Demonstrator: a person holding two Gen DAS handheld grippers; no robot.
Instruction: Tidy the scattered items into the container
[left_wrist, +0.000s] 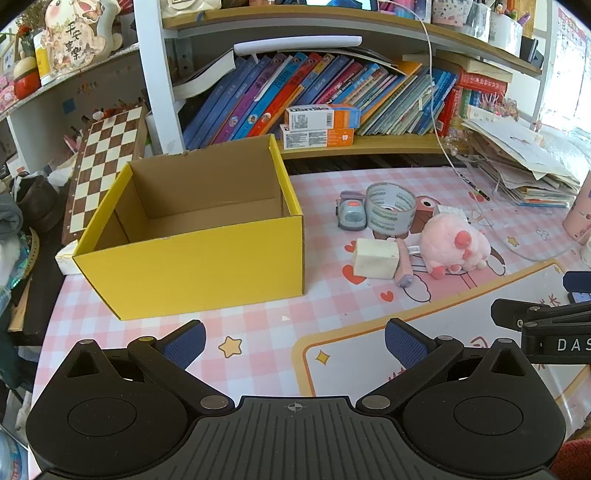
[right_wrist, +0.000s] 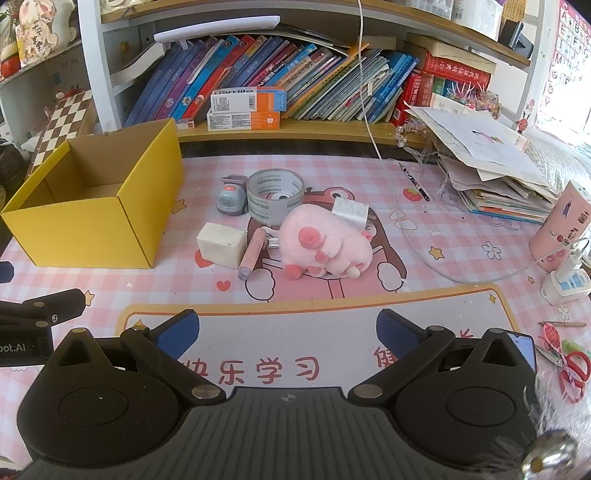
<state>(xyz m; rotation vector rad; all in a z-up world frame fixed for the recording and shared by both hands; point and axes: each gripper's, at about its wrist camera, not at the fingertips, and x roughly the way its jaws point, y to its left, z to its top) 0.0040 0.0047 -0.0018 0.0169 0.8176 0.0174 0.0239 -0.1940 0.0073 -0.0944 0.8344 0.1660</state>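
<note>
Over on the left sits the open yellow cardboard box (right_wrist: 85, 206), flaps out of the way and mouth up, and nothing shows inside it, so it looks ready to take everything. It stands on the pink checked counter (right_wrist: 461, 236), and I'll place the rest from that box.

Just right of the box's near corner lies the off-white rectangular block (right_wrist: 221, 243), with the small pink stick with a lilac end (right_wrist: 253, 254) touching its right side. Behind those, further from us, the little grey gadget with an orange button (right_wrist: 231, 199) leans against the grey roll of packing tape (right_wrist: 275, 199), which stands tilted on its edge. Further right again, the pink plush toy (right_wrist: 325, 245) lies on its side, half covering a white paper-wrapped item (right_wrist: 349, 210) behind it. A loose cluster, all near the box, so my guess is short hops will do.

Now the tools. The left claw (left_wrist: 294, 341) hovers low with its blue pads spread wide, holding nothing, the box just ahead and to its left, the cluster ahead to its right. The right claw (right_wrist: 287, 332) is spread just as wide and empty too, with the plush toy and pink stick straight ahead of it, well apart from the pads. The task has not started, by my reading.
</note>
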